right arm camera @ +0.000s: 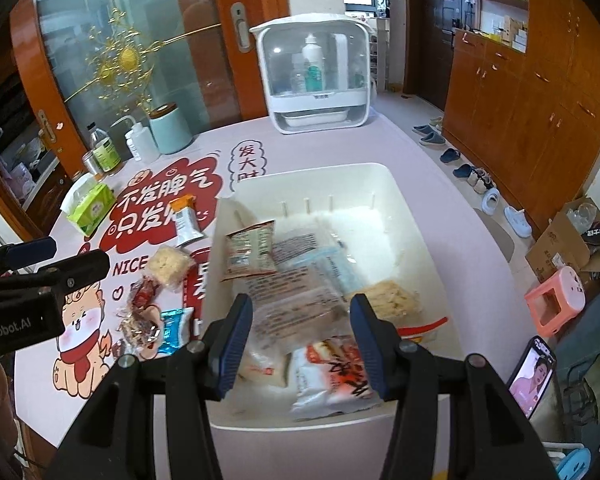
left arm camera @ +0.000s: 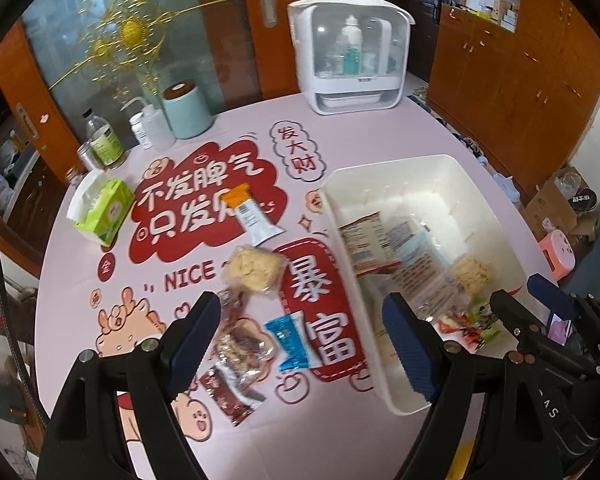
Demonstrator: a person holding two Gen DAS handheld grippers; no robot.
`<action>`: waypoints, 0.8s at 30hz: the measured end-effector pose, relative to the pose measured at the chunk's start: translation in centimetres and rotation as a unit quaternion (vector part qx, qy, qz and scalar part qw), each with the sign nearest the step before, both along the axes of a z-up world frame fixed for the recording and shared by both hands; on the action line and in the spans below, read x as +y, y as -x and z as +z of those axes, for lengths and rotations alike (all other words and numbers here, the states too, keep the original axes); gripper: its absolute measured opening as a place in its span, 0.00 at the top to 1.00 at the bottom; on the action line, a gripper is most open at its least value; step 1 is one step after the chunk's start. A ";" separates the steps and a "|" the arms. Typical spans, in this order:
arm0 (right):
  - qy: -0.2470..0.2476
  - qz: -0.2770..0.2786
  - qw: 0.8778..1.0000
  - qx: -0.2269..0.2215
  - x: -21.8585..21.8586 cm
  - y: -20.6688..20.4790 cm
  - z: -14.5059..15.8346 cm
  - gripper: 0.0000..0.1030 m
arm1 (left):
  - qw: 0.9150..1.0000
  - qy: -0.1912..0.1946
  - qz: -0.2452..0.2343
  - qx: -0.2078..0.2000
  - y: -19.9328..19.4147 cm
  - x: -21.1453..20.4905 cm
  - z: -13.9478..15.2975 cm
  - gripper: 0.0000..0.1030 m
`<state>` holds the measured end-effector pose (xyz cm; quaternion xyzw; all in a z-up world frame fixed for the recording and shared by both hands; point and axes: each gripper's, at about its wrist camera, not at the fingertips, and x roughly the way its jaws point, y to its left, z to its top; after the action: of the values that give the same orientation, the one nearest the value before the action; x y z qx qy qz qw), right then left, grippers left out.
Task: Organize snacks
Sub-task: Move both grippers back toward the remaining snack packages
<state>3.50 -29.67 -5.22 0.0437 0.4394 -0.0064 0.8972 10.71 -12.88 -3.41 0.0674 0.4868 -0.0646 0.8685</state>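
A white plastic bin (left arm camera: 452, 168) (right arm camera: 404, 200) stands on the pink table and holds several snack packs, among them a rice-cracker pack (right arm camera: 392, 300) and a white and orange pack (right arm camera: 336, 376). Loose on the table lie an orange-topped bar (left arm camera: 248, 212), a rice-cracker pack (left arm camera: 254, 268), a blue pack (left arm camera: 290, 340), a clear pack of red candy (left arm camera: 240, 344) and a dark red pack (left arm camera: 228, 396). My left gripper (left arm camera: 300, 344) is open and empty above the blue pack. My right gripper (right arm camera: 300, 344) is open and empty over the bin's near end.
A green tissue pack (left arm camera: 104, 208), bottles (left arm camera: 104, 140), a teal canister (left arm camera: 186, 108) and a white cabinet with bottles (left arm camera: 352, 52) stand along the table's far side. A phone (right arm camera: 532, 376) and a pink stool (right arm camera: 556, 300) are to the right, off the table.
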 end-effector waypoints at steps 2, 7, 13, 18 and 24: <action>0.003 0.004 1.000 0.000 1.1 0.2 0.1 0.50 | 1.000 0.001 0.007 -0.001 0.3 1.5 0.0 0.20; 0.011 0.011 1.000 0.001 4.1 0.8 0.4 0.50 | 1.000 0.005 0.022 0.003 1.1 5.1 -0.3 0.20; 0.021 0.018 1.000 0.004 7.3 1.5 0.5 0.50 | 0.999 0.013 0.040 0.006 1.8 9.5 -0.7 0.20; 0.026 0.020 0.999 0.009 9.5 2.2 0.4 0.50 | 0.999 0.017 0.048 0.012 2.2 12.6 -1.4 0.20; 0.027 0.017 0.999 0.018 11.9 2.8 -0.2 0.50 | 0.998 0.018 0.054 0.017 2.7 15.5 -2.2 0.20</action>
<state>0.74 -17.79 -5.38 0.0114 0.4554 -0.0039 0.8902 7.99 2.65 -5.64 0.0245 0.5034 -0.0278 0.8633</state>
